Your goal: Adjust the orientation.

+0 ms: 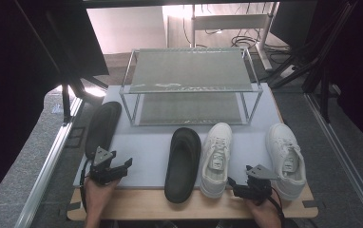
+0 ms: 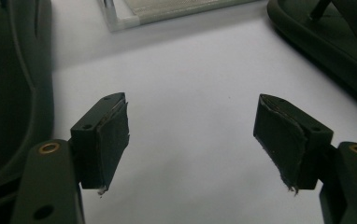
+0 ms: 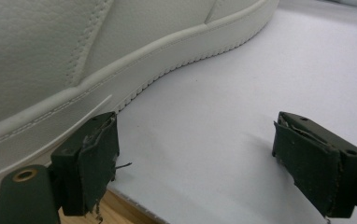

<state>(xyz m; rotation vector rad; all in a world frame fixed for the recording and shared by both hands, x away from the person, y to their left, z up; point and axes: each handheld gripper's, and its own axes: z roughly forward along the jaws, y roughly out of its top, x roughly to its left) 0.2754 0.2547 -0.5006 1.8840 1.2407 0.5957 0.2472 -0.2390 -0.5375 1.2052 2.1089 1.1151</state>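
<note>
Grey carpet and dark stands surround a wooden bench [image 1: 141, 198] topped with a pale mat [image 1: 146, 147], and at the back of that mat stands a two-tier wire shoe rack [image 1: 189, 85], both shelves bare.

Farthest left, a black slipper [image 1: 102, 127] lies sole-down along the mat's left edge, partly hanging over it. Just in front of its near end is the left hand-held gripper [image 1: 122, 166], held low over the mat by a hand [image 1: 98, 190] coming in from the bottom edge. Its jaws stand wide apart with nothing between them (the left gripper view shows only bare mat in the gap), the first slipper running along the left side [image 2: 8, 93] and the other black slipper [image 2: 326, 42] at the upper right.

That second black slipper [image 1: 183, 164] lies near the middle of the mat, toe towards the rack, its heel reaching the bench's wooden front strip. Just beside it on the right, close to touching, sits a white sneaker [image 1: 216, 159], also pointing at the rack.

Next comes the right hand-held gripper [image 1: 233, 184], between the two sneakers at the front edge. Its jaws are spread wide and hold nothing; in the right gripper view the left jaw sits right beside the sneaker's rubber sole [image 3: 120, 60], though contact cannot be told.

Farthest right, well apart from its mate, a second white sneaker [image 1: 286, 159] lies near the mat's right edge.
</note>
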